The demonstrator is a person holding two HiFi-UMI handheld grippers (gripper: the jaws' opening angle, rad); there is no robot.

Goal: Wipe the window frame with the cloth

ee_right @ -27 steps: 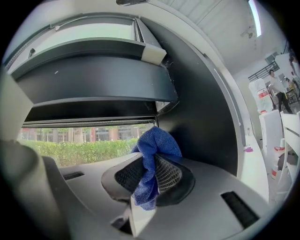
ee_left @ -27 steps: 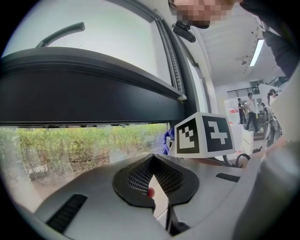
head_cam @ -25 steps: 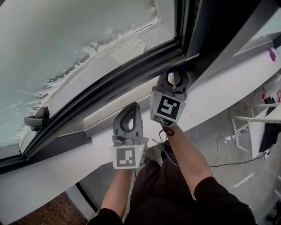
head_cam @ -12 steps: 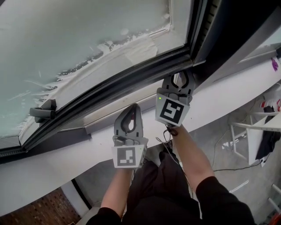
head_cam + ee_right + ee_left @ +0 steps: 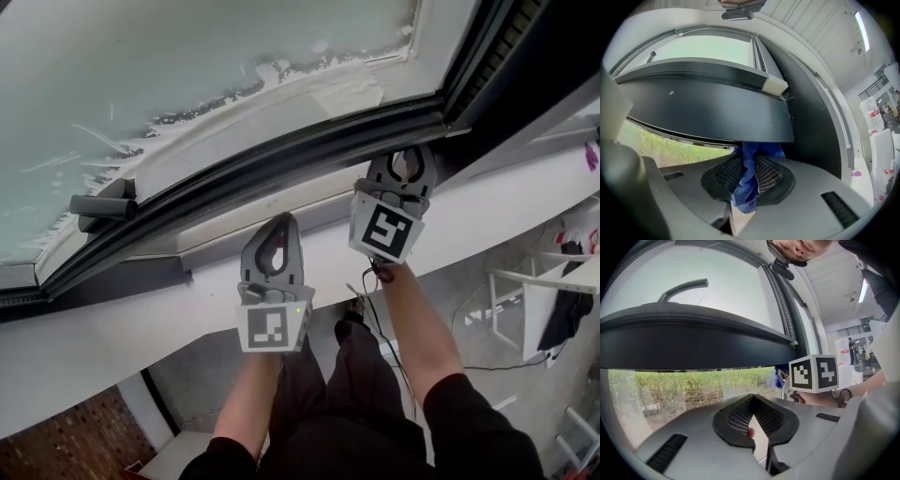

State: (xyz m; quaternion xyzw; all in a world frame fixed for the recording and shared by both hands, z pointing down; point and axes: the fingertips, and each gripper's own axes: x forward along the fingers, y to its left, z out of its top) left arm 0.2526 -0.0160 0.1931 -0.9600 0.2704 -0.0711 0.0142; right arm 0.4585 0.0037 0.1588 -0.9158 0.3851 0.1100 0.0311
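My right gripper [image 5: 405, 159] is shut on a blue cloth [image 5: 746, 183]. The cloth's top is pressed against the underside of the dark window frame [image 5: 708, 112]. In the head view that frame [image 5: 281, 161] runs diagonally above both grippers. In the left gripper view the cloth [image 5: 780, 378] shows as a blue patch beside the right gripper's marker cube [image 5: 814, 373]. My left gripper [image 5: 278, 228] is shut with nothing in it. It hangs over the white sill, left of the right gripper and a little below the frame.
A grey window handle [image 5: 101, 205] sticks out at the left of the sash. The white sill [image 5: 103, 323] runs below the frame. A dark upright post [image 5: 811, 122] closes the frame's right end. A white rack [image 5: 525, 281] and cables lie on the floor at the right.
The head view has swung, so the window sits further right in the picture. The right gripper stays at the frame with the cloth; the left gripper holds its place.
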